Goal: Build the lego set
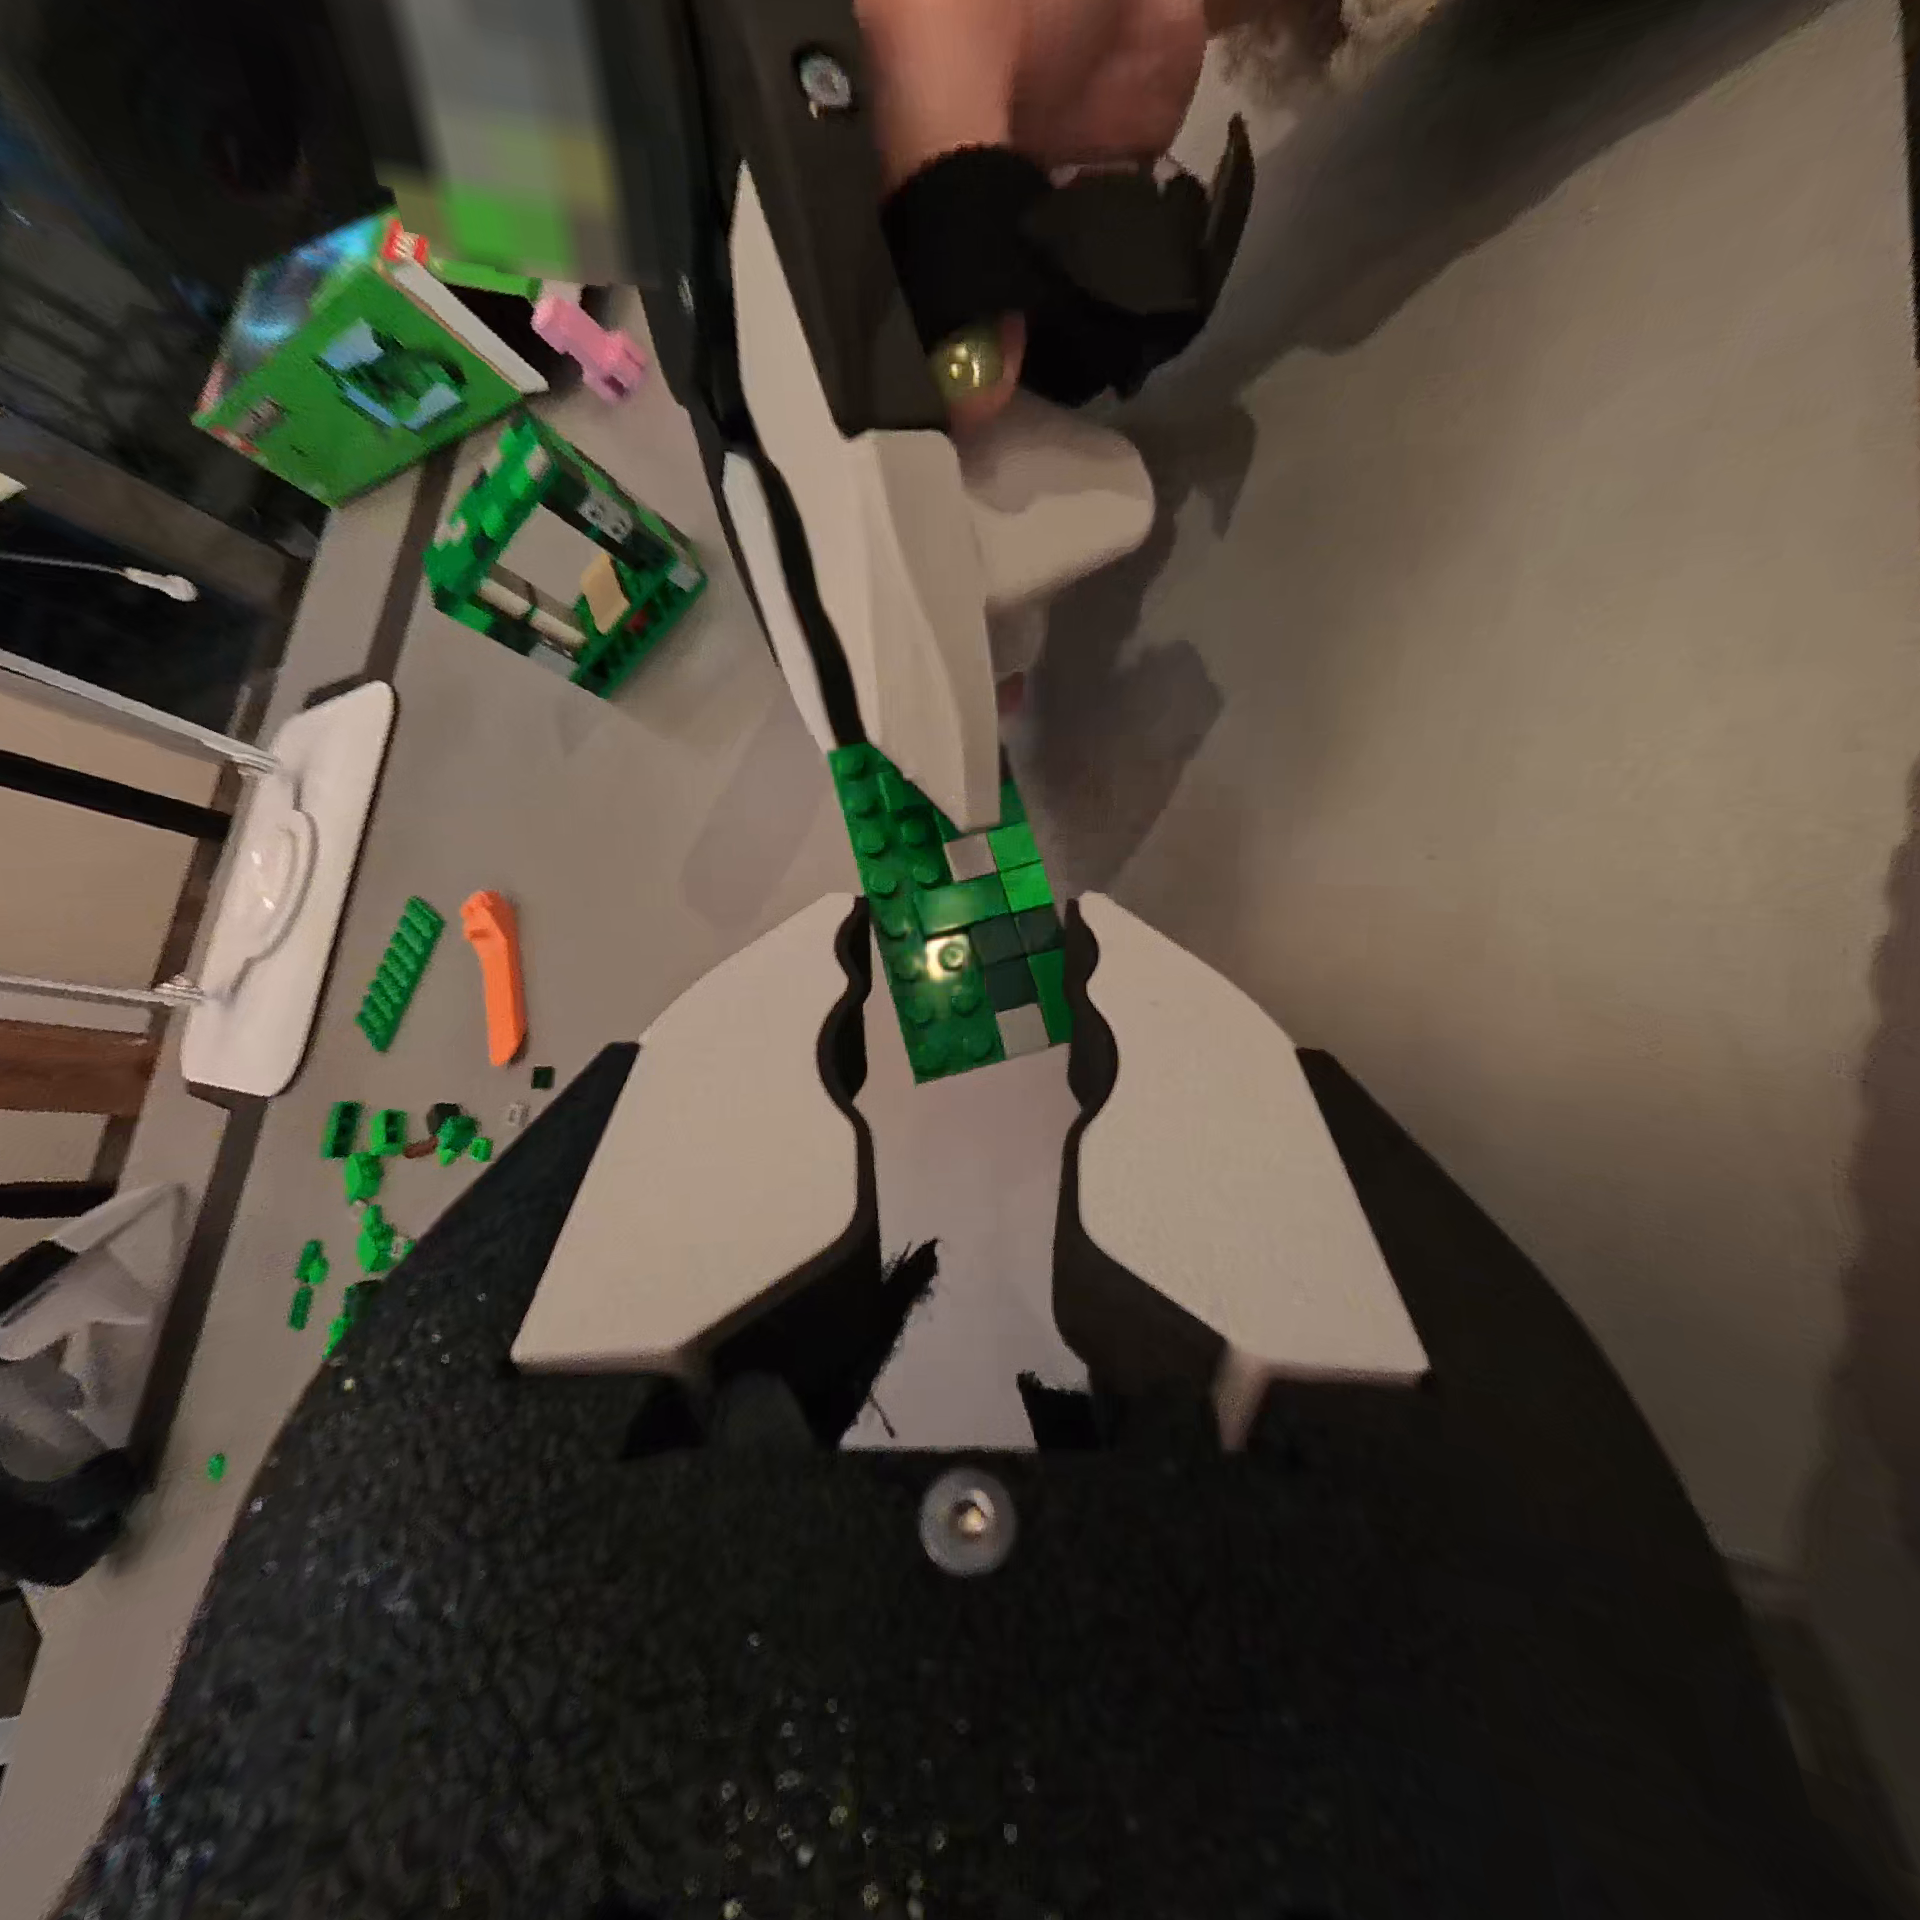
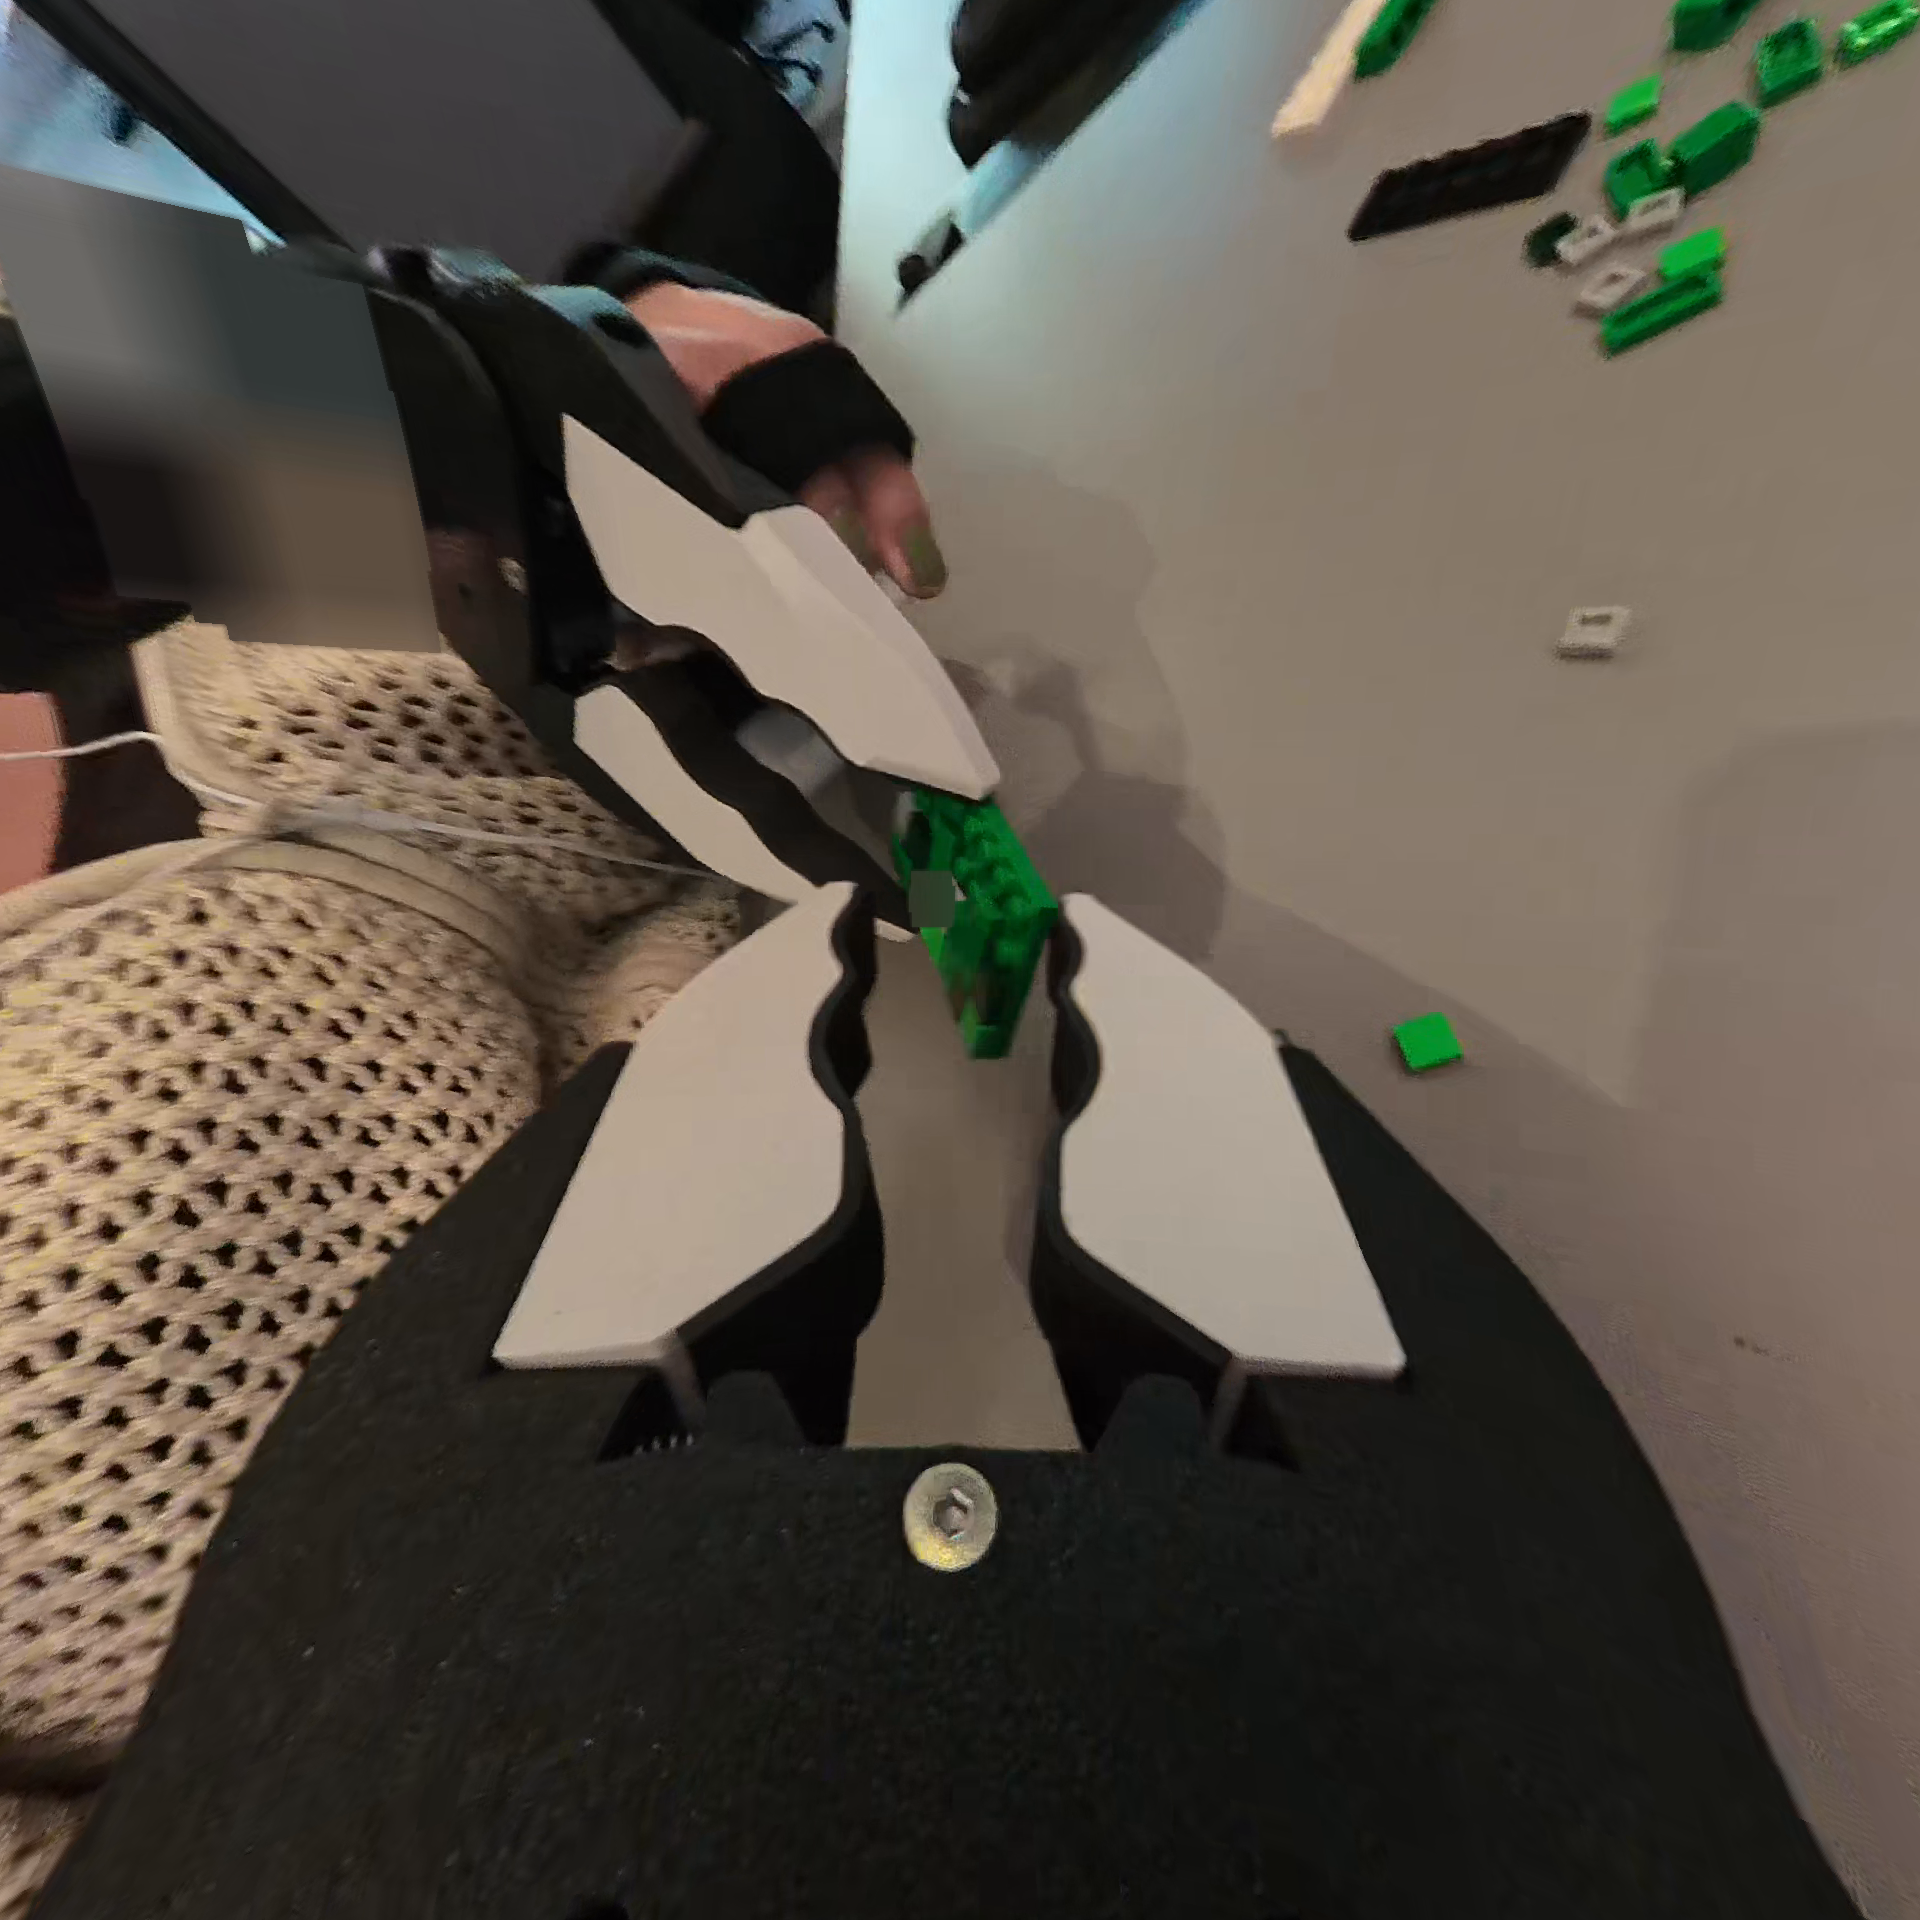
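A flat green lego assembly (image 1: 935,935) of studded plate and green, dark and grey tiles hangs above the grey table (image 1: 1507,727). My left gripper (image 1: 966,914) is shut on its two side edges. It shows in the right wrist view (image 2: 940,852) coming from the upper left. My right gripper (image 2: 956,909) stands open around the assembly (image 2: 997,904), which is seen edge-on, and its right finger (image 2: 1143,1091) is against it. In the left wrist view the right gripper (image 1: 904,779) comes down from above, one finger over the assembly's top right corner.
On the table's left are a green box (image 1: 343,353), a part-built green frame (image 1: 561,561), a pink piece (image 1: 587,338), an orange separator (image 1: 499,977), a long green plate (image 1: 400,971), loose green pieces (image 1: 384,1153) and a white dish (image 1: 281,883). A green tile (image 2: 1429,1039), a white tile (image 2: 1590,629) and a black plate (image 2: 1465,187) lie to the right. Less than 4 cm separates the two grippers' tips.
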Demonstrator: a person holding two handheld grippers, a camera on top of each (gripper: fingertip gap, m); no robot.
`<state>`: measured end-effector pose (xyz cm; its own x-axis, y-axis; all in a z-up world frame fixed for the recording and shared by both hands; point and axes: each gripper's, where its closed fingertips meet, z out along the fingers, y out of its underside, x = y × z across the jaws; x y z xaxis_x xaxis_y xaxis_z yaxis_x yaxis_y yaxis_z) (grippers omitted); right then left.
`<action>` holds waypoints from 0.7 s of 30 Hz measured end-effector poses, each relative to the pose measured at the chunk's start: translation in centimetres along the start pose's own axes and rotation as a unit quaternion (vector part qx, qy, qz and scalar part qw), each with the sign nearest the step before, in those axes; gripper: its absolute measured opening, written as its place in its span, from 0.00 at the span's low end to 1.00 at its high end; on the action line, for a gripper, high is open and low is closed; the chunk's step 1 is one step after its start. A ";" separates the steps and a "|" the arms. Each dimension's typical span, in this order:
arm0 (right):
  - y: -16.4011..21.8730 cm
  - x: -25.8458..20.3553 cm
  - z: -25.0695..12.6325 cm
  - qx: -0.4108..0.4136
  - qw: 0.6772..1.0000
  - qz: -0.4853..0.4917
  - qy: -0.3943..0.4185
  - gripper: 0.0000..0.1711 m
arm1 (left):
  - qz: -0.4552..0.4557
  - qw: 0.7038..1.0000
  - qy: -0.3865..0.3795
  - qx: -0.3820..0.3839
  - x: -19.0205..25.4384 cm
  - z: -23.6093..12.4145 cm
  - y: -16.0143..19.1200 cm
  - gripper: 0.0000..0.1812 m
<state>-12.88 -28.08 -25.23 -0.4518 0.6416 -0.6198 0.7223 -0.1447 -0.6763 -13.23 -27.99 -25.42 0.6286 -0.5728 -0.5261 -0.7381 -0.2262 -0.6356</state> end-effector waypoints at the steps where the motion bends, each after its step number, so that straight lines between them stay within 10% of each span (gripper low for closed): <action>1: -0.1 -0.2 -0.1 0.001 1.000 -0.001 -0.009 0.08 | 0.001 1.000 -0.006 0.006 -0.2 -0.1 -0.2 0.19; 8: -2.1 -0.6 -1.5 0.066 0.996 -0.066 -0.005 0.04 | -0.119 0.988 0.014 0.099 -2.2 -1.2 -2.1 0.32; 21: -2.3 -0.4 -1.0 0.078 0.992 -0.096 0.000 0.04 | -0.250 0.940 0.207 0.108 -2.0 0.3 -1.4 0.09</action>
<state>-13.83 -27.29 -23.00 -0.5730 0.6689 -0.4735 0.5336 -0.1340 -0.8351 -13.36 -26.28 -23.71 0.7015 -0.7047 0.1062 -0.2804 -0.4099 -0.8680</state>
